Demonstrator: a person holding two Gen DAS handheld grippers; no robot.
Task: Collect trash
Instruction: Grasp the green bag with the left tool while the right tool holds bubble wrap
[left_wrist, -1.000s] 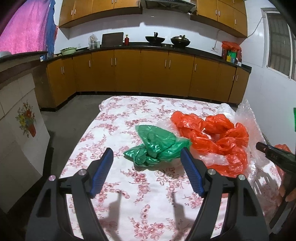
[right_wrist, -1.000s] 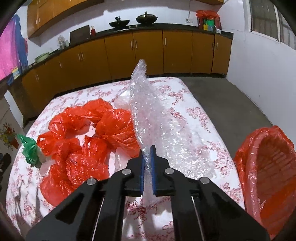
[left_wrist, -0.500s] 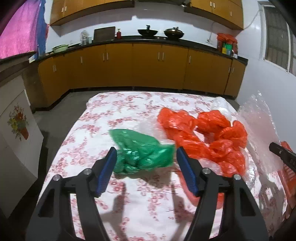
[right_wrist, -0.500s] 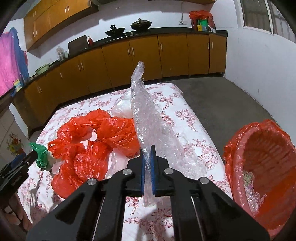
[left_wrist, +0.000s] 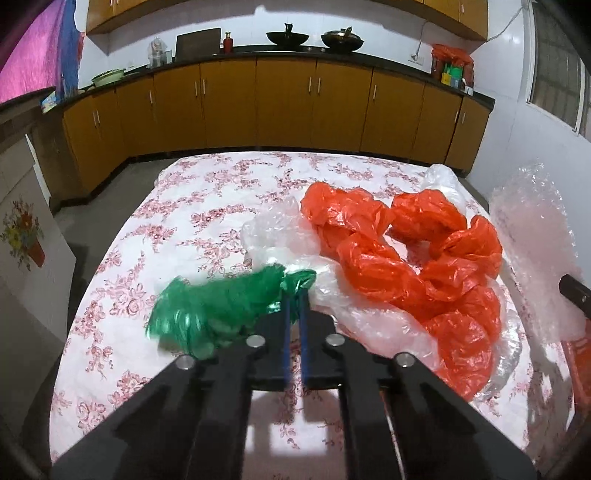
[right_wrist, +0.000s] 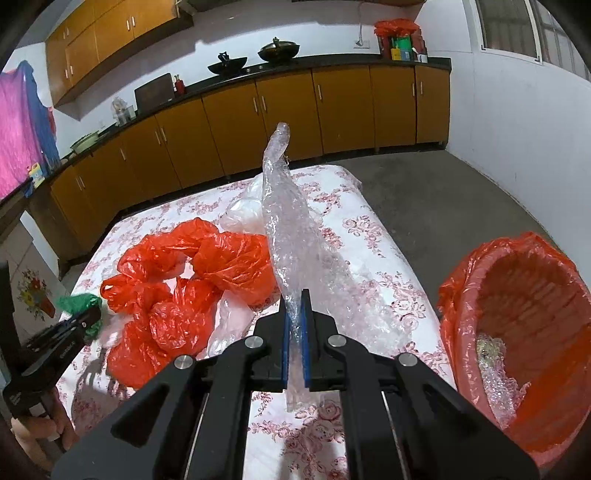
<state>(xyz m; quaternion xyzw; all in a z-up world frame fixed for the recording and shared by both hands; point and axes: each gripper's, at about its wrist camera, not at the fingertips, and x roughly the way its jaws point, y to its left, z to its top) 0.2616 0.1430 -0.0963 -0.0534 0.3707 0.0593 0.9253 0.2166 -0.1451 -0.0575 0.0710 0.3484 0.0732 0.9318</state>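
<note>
The desk (left_wrist: 207, 206), covered by a white cloth with a red flower print, filled most of both wrist views. Behind it stood a run of brown kitchen cabinets (left_wrist: 288, 107) under a dark countertop.

To the right of the desk, in the right wrist view, stood a bin (right_wrist: 524, 332) lined with a red bag; a small wad of clear plastic lay inside it.

On the desk, a heap of crumpled red plastic bags (left_wrist: 406, 258) occupied the right-centre area. Clear plastic film (left_wrist: 280, 236) lay beneath and beside this heap.

A long strip of bubble wrap (right_wrist: 291, 236) rose from the right gripper (right_wrist: 294, 310) and leaned away over the desk. The blue pads of this gripper were closed on the lower end of the strip — a short tail hung below the pads.

A crumpled green plastic bag (left_wrist: 221, 306) lay on the desk left of the red heap, blurred in the left wrist view. The left gripper (left_wrist: 295, 306) was closed on the right-hand end of this bag, with green film pinched between its blue pads — the rest of the bag extended to the left of the gripper.
</note>
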